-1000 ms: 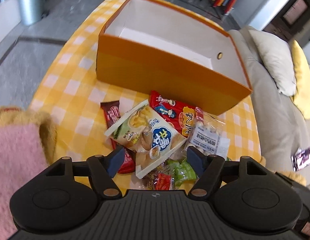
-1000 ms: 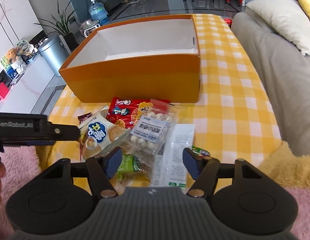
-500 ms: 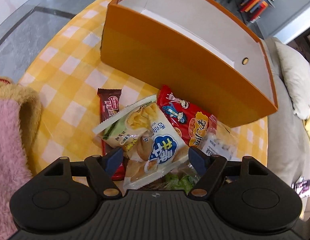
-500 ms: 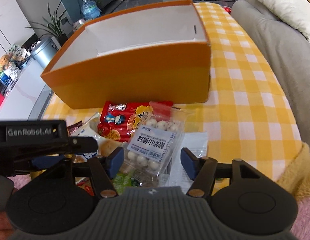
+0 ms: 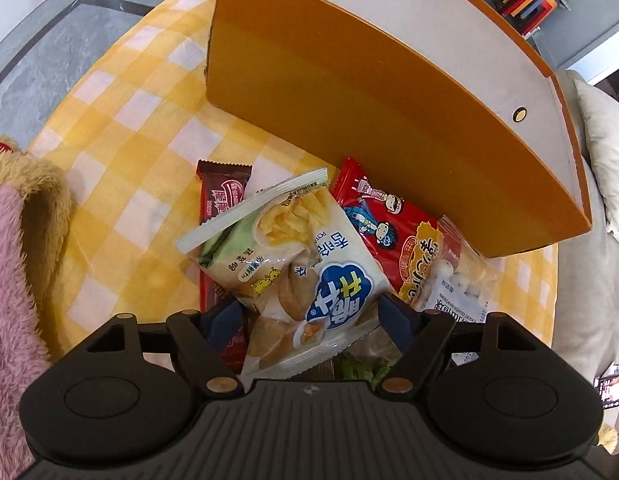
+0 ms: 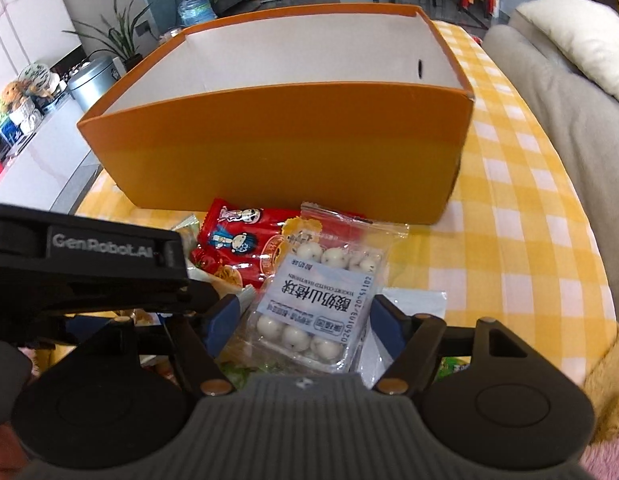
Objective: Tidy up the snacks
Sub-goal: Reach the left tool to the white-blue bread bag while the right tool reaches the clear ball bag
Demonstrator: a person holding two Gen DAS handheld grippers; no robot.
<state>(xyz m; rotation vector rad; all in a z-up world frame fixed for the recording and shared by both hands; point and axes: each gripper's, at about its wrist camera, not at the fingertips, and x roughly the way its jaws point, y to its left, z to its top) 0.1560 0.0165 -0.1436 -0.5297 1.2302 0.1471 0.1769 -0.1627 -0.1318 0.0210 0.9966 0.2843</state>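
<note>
Here, both tools are spreading: the left tool [image 5: 309,318] is straddling the chip bag [image 5: 297,264], the right tool [image 6: 305,322] the ball pack [image 6: 321,300], neither pinching, in the snack pile lying on the table [image 6: 521,216] before the orange box [image 6: 277,148].

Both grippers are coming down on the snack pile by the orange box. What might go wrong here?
1. The white chip bag overlaps the brown bar and red packet; the left gripper, open around it, might drag those along.
2. The two grippers sit close; the right gripper, open over the clear candy-ball bag, may bump the left one.
</note>
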